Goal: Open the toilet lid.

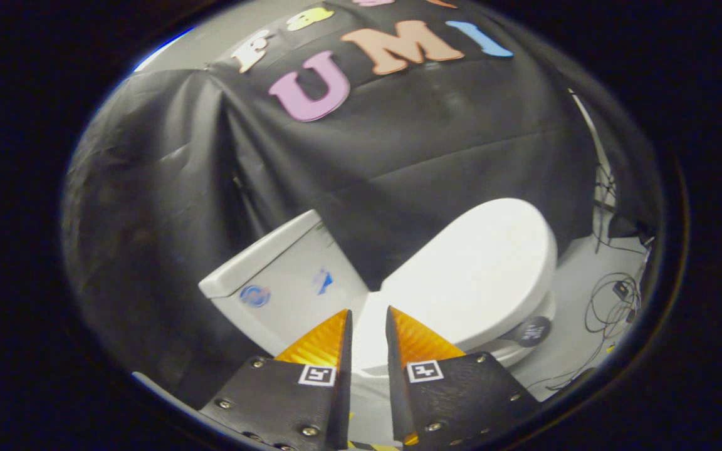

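Nearest the lens, my hand-held gripper (368, 326) had its fingers a narrow gap apart, clamped on nothing. Through that gap and just beyond the tips I saw the toilet lid (480, 269), white and lying down flat on the toilet bowl (524, 351); the task was not yet begun. The cistern (286, 282) stood left of the lid against the black cloth wall (398, 156), with loose cables (612, 300) on the floor (577, 282) to the right. I judged the best approach was to reach the lid's front edge, farthest from the cistern, hook one finger beneath it, and lift slowly toward the cistern.
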Tool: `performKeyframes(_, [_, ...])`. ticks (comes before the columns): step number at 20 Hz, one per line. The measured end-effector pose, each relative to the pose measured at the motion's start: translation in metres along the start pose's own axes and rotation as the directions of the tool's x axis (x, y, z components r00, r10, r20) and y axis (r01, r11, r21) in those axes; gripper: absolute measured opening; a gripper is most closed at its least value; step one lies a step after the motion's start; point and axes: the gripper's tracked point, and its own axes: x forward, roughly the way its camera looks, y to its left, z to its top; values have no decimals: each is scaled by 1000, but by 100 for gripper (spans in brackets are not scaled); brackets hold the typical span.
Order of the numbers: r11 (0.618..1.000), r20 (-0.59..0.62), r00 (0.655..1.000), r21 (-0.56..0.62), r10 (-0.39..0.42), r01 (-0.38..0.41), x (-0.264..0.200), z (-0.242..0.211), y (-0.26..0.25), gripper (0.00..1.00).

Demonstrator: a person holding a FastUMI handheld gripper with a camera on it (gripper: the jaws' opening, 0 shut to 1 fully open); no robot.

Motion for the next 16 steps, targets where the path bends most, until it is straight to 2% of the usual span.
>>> performKeyframes(3, [994, -5, 996, 67, -86, 86, -5, 2, -49, 56])
performKeyframes(5, [985, -39, 989, 95, -141, 144, -9, -4, -76, 71])
performKeyframes(11, [951, -86, 961, 142, -263, 273, -13, -9, -140, 71])
performKeyframes(14, [922, -174, 954, 263, -243, 283, -5, -34, -153, 71])
performKeyframes(16, [903, -211, 959, 344, -191, 256, 7, -47, -148, 71])
